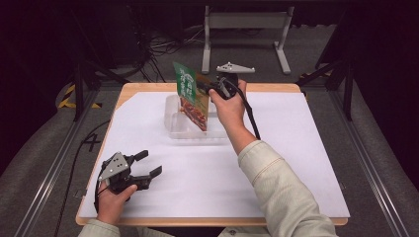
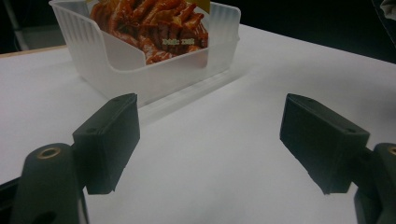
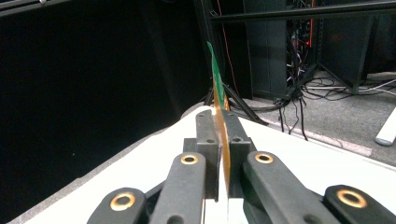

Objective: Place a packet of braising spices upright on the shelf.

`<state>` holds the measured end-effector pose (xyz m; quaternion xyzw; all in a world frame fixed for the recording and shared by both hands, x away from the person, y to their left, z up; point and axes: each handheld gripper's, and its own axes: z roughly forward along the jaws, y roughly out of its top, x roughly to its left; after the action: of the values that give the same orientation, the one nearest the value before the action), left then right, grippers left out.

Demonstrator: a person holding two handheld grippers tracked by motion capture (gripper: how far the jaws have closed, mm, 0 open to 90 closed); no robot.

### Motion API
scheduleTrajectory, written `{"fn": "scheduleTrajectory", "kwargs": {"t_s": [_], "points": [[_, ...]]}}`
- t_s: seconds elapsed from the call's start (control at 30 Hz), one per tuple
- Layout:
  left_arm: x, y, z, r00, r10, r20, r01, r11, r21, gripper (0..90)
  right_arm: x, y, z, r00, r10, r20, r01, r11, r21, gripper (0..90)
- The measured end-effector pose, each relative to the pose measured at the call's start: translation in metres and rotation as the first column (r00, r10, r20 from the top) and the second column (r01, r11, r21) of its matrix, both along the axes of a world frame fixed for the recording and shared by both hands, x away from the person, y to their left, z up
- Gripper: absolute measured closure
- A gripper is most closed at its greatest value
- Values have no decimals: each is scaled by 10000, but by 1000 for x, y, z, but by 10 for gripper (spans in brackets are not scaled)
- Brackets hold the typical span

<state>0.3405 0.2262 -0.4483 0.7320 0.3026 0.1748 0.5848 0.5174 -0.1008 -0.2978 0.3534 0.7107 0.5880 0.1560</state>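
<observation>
A green and orange snack packet (image 1: 190,94) stands upright with its lower end inside a clear plastic bin (image 1: 174,127) at the table's back middle. My right gripper (image 1: 205,89) is shut on the packet's right edge, above the bin. In the right gripper view the packet (image 3: 218,93) runs edge-on between the closed jaws of the right gripper (image 3: 219,122). My left gripper (image 1: 148,164) rests open near the front left of the table, nothing between its fingers. The left gripper view shows the bin (image 2: 121,60) ahead with the packet's printed food picture (image 2: 154,28) inside it.
A white sheet (image 1: 296,148) covers the wooden table. Behind the table stands a grey metal frame (image 1: 244,34) amid loose cables on the floor. Dark stands flank the table on both sides.
</observation>
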Motion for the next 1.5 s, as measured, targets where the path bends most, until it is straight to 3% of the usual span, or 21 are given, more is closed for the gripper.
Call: {"fn": "scheduleTrajectory", "kwargs": {"t_s": [0.13,0.63,0.9,1.07,1.1,1.17,1.2,1.23,1.4,1.43,1.5], "points": [[1,0,0,10000,-18,35,18,10000,56,206,-3,-3,-1,10000,1,11,-1,10000,5,860],[1,-1,0,10000,-37,-11,37,10000,39,206,-6,-15,-15,9992,-357,-165,339,9946,-978,897],[1,-2,0,10000,-44,-8,44,10000,39,206,-7,-19,-17,9987,-505,-116,489,9929,-1083,882],[1,-2,-1,10000,-32,-16,32,10000,60,206,-7,-20,-16,9987,-502,65,506,9949,-878,750],[1,-2,-1,10000,-34,-14,34,10000,60,206,-8,-21,-14,9981,-574,245,593,9943,-882,662],[1,-2,-1,10000,-36,-40,36,10000,35,206,-9,-22,-13,9981,-525,327,548,9957,-742,577],[1,-2,-1,10000,-36,-40,36,10000,35,206,-9,-22,-13,9981,-525,327,548,9957,-742,577],[1,-2,-1,10000,-43,-49,43,10000,41,206,-11,-22,-11,9980,-414,476,446,9966,-693,500],[2,-3,-1,10000,-82,-52,83,9999,93,206,-16,-24,-7,9974,-92,713,132,9984,-558,391],[3,-3,-1,10000,-90,-42,91,9999,83,206,-18,-24,-6,9982,16,597,14,9988,-495,369],[3,-4,-1,9999,-107,-35,107,9999,97,206,-25,-28,-2,9968,166,781,-108,9972,-735,339]]}}
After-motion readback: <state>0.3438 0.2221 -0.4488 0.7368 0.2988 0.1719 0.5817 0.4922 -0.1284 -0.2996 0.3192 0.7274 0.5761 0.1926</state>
